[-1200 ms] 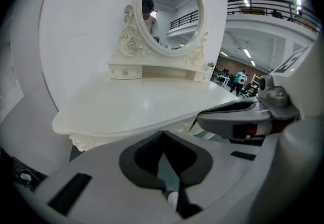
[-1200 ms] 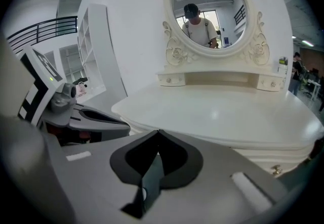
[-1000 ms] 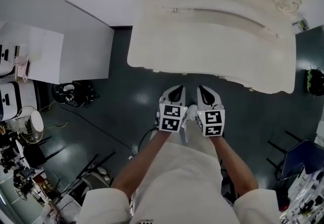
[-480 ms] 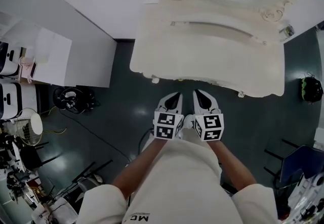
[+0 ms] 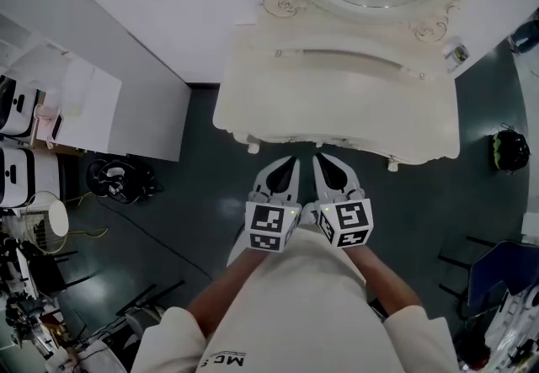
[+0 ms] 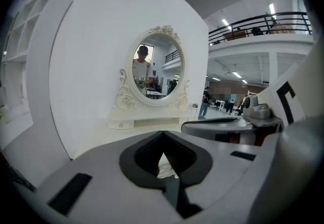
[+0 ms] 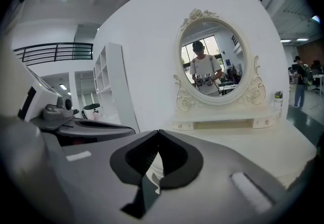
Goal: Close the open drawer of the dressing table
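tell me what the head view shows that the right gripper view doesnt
Head view only: the dark floor, the person's forearms, the marker cubes from above and the dressing table's two front knobs. Right gripper view only: the person's upper body reflected in the mirror, tall white shelving and a balcony railing. Both: the dressing table, its oval mirror, and the left tool beside the right tool, whose jaws are together.

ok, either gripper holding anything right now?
Nothing held. Left gripper and right gripper are both shut and empty, short of the table.
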Demonstrator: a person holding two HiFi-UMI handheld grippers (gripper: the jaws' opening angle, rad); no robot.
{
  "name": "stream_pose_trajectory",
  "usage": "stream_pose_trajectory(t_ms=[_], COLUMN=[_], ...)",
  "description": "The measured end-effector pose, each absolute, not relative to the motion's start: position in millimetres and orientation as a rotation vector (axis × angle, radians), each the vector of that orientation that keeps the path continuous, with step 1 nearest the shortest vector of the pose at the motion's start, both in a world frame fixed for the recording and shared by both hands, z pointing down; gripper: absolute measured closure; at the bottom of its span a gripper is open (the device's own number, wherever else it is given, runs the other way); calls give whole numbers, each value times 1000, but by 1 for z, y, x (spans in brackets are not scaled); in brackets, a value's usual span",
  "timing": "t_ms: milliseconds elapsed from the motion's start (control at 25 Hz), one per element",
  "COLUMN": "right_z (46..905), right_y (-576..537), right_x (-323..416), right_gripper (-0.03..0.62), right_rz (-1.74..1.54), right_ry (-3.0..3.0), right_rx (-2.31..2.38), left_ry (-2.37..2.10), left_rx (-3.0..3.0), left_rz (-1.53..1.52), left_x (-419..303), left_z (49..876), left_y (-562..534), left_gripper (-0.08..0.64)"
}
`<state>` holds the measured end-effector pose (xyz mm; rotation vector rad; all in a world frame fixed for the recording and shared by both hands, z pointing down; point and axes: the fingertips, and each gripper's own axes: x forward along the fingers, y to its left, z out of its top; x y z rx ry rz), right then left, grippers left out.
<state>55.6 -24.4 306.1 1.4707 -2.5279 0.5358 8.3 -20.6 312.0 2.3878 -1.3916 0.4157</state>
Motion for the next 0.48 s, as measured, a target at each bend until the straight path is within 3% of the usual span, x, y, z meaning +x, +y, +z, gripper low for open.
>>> stream_pose_trajectory(t_ms=[480], right_z=[282], right_y=[-1], right_x=[72], right_gripper=[591], right_rz=[511], right_ry=[-2578], right_rx=[1496], left_ry=[-1418], left_rx=[2407], left_rz=[335], left_x=[12], left_z=[289], left_y=[-13], left_gripper=[551])
